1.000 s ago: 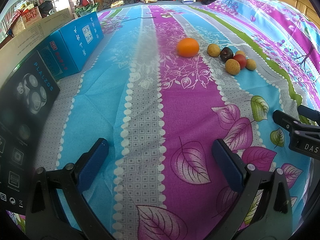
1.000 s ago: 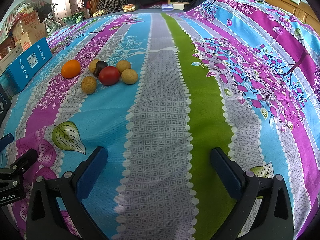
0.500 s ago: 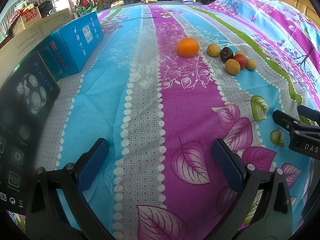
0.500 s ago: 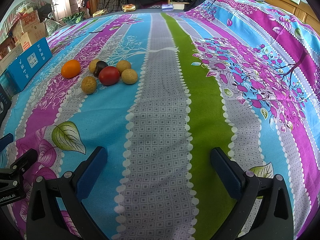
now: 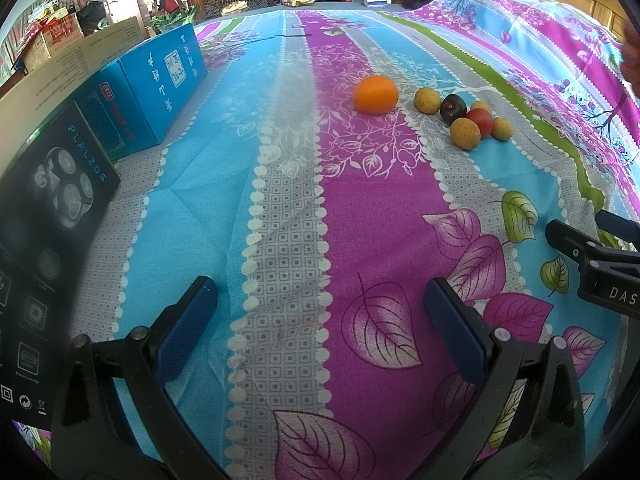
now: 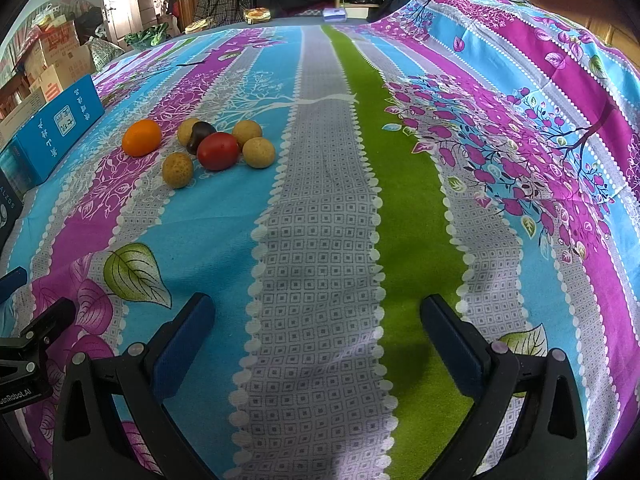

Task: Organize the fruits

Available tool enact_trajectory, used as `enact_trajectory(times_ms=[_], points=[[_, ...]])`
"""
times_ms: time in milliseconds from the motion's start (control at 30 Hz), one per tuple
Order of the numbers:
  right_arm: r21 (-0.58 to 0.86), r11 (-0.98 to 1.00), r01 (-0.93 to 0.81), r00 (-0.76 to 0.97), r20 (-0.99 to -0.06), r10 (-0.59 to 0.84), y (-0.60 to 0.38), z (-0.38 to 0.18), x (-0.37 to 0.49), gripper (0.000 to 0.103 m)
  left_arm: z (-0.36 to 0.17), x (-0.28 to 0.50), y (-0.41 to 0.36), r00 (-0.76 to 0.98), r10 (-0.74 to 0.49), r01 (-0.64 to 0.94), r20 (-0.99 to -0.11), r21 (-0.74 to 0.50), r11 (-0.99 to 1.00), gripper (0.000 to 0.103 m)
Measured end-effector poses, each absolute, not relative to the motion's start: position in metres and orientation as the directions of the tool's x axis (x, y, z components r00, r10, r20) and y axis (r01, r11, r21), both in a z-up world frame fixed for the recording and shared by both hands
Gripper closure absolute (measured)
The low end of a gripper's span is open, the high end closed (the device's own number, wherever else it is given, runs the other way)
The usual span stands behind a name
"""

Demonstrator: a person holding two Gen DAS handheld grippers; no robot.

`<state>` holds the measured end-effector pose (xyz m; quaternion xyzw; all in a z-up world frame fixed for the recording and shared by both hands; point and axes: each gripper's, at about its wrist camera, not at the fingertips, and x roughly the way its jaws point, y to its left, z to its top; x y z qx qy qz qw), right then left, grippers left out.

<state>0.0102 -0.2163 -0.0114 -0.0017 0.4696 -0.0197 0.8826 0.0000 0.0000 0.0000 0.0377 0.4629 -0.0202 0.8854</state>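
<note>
Fruit cluster (image 5: 464, 116) beside, perhaps touching, orange (image 5: 375, 89).

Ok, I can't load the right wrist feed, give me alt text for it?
The open right gripper hovers low over a striped floral bedsheet, holding nothing. Ahead to the left lie an orange, a red tomato, a dark plum and four small yellow fruits, with a blue box beyond.

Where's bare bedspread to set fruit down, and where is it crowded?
Free: the wide stretch between the orange and the left gripper, bordered on the left by the blue box and black box. Also free: the grey and green stripes ahead of the right gripper. Crowded: the cluster around the red fruit.
</note>
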Motion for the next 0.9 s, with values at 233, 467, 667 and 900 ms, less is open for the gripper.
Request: enact_trajectory(times_ms=[233,467,667,900], points=[[-0.021,0.999,0.033,0.559,-0.829,-0.036,-0.2155,-0.0111,0.0084,0.0,0.0,0.0,0.0,0.571,-0.001,0.071,-0.821,0.048,0.996,0.0],[-0.021,0.999,0.033,0.559,-0.828,-0.036,-0.2154,-0.0117,0.008,0.0,0.0,0.0,0.0,0.571,-0.001,0.071,-0.821,0.048,0.996,0.0],[-0.021,0.999,0.033,0.56,-0.828,-0.036,-0.2151,-0.012,0.0092,0.0,0.0,0.0,0.0,0.571,-0.001,0.071,-0.821,0.048,0.996,0.0],[-0.019,0.999,0.033,0.561,-0.827,-0.035,-0.2164,-0.0121,0.0088,0.0,0.0,0.0,0.0,0.571,-0.001,0.071,-0.821,0.048,0.996,0.0]])
